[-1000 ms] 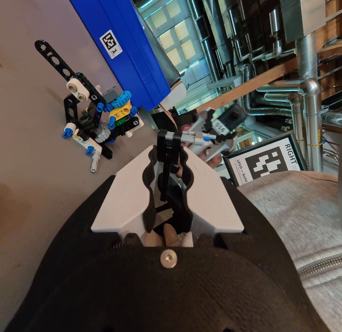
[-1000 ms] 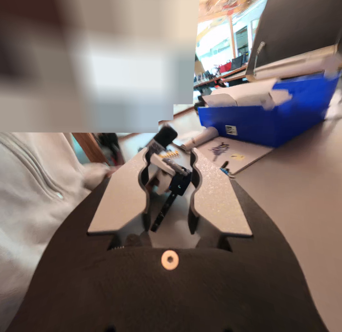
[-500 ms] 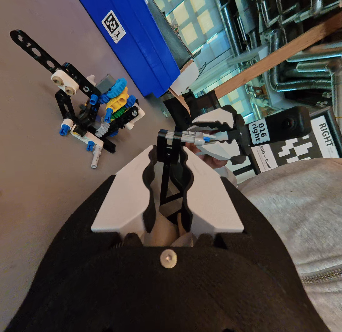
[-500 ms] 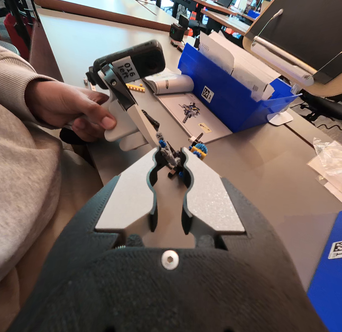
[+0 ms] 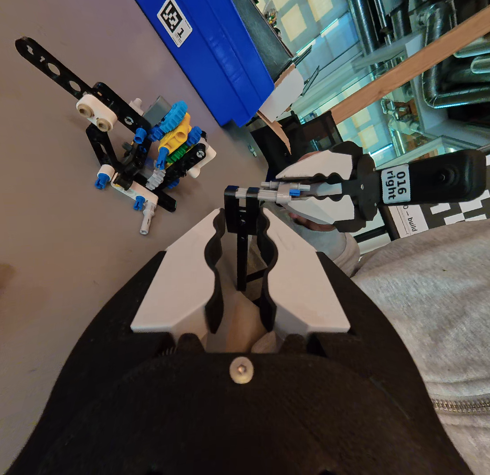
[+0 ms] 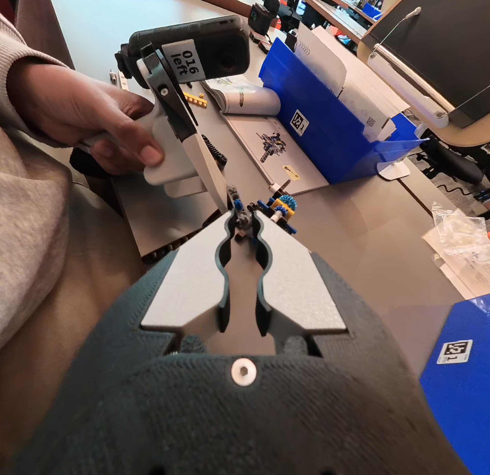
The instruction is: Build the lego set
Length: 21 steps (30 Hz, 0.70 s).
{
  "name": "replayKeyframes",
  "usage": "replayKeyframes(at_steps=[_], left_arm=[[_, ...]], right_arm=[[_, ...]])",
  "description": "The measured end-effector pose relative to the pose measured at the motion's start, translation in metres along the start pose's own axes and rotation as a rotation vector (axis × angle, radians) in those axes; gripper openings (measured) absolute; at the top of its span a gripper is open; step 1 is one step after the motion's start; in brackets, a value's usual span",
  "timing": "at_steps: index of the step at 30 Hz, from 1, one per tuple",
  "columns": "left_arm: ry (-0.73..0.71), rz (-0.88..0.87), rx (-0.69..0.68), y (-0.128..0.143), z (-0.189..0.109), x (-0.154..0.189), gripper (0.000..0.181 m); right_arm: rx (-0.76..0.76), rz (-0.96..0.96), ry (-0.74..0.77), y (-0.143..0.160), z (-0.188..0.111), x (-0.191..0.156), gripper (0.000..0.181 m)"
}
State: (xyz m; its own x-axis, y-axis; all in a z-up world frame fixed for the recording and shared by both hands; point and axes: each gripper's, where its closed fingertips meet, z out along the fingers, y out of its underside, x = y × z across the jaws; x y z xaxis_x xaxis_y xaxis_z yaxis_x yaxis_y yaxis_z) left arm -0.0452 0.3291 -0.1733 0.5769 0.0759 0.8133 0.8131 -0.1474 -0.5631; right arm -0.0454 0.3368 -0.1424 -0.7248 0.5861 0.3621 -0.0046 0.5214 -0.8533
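On the bench [image 5: 39,250] at left the part-built model [image 5: 148,154] waits, while the left hand-held gripper [image 5: 241,218] pinches the black frame [image 5: 240,210], and the right hand-held gripper [image 5: 297,194], newly steadied, clamps the grey axle piece [image 5: 273,193] now reaching through it.

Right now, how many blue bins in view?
2. Far blue bin behind the open booklet; near blue bin cropped at right wrist view's lower right. Others possibly off-frame.
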Motion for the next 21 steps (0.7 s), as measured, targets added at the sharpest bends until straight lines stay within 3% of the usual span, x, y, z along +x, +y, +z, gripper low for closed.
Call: replayKeyframes(at_steps=[21], left_arm=[[-0.015, 0.042, -0.006, -0.0026, -0.0034, -0.0003, 0.021]], right_arm=[[0.043, -0.099, -0.010, 0.0028, 0.0007, -0.0071, 0.006]])
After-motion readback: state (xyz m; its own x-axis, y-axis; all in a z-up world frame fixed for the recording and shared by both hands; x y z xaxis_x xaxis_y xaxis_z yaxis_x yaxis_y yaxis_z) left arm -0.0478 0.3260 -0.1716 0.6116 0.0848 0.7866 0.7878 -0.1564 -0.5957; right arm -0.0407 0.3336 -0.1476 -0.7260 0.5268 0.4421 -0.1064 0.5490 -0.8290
